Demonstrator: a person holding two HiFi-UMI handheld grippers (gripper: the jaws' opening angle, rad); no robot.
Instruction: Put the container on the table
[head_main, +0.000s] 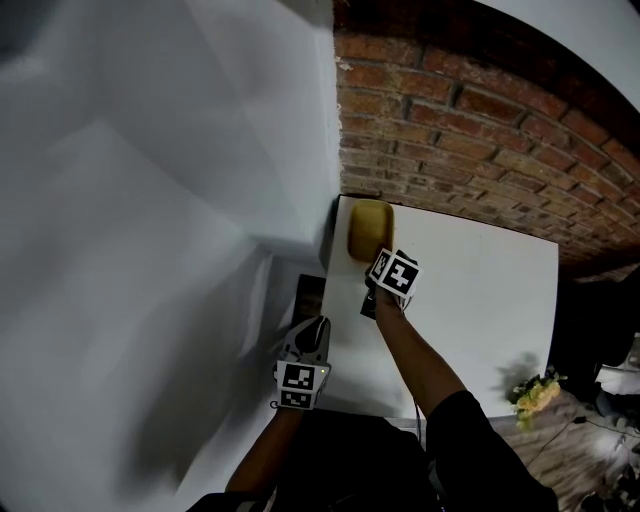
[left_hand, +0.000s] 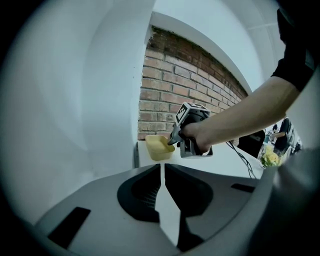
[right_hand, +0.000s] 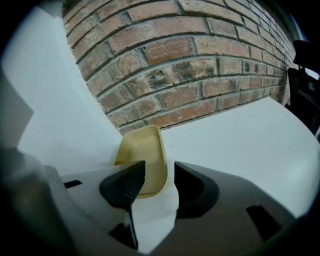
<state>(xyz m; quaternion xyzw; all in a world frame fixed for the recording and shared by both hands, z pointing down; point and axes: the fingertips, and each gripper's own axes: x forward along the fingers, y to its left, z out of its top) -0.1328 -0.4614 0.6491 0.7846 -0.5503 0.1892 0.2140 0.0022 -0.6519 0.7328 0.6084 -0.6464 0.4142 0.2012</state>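
Brick wall (head_main: 450, 120) along far edge of white table (head_main: 480, 290); plain white wall (head_main: 150, 200) down left side. Table top seen steeply from above in head view.

Container (head_main: 368, 230): yellow, shallow, open-topped, rounded corners. Stands upright on table at far left corner, hard by brick wall, long side parallel with left edge. Rests flat on surface.

Right gripper (right_hand: 159, 175): held in person's right hand (left_hand: 197, 136), forearm (head_main: 420, 350) stretched across table from near edge. Points downward at near end of container. Jaws wide apart. Near right corner of container visible in gap between them, with bare table beneath. Right pad plainly clear of container wall. Left pad overlaps near rim in right gripper view, contact there not determinable. Not clamped on container.

Left gripper (left_hand: 163, 172): held beside near left corner of table, well apart from container. Jaws together, only a thin slit between pads, nothing held. Aimed along left edge toward container and right gripper, both visible beyond its tips in left gripper view.
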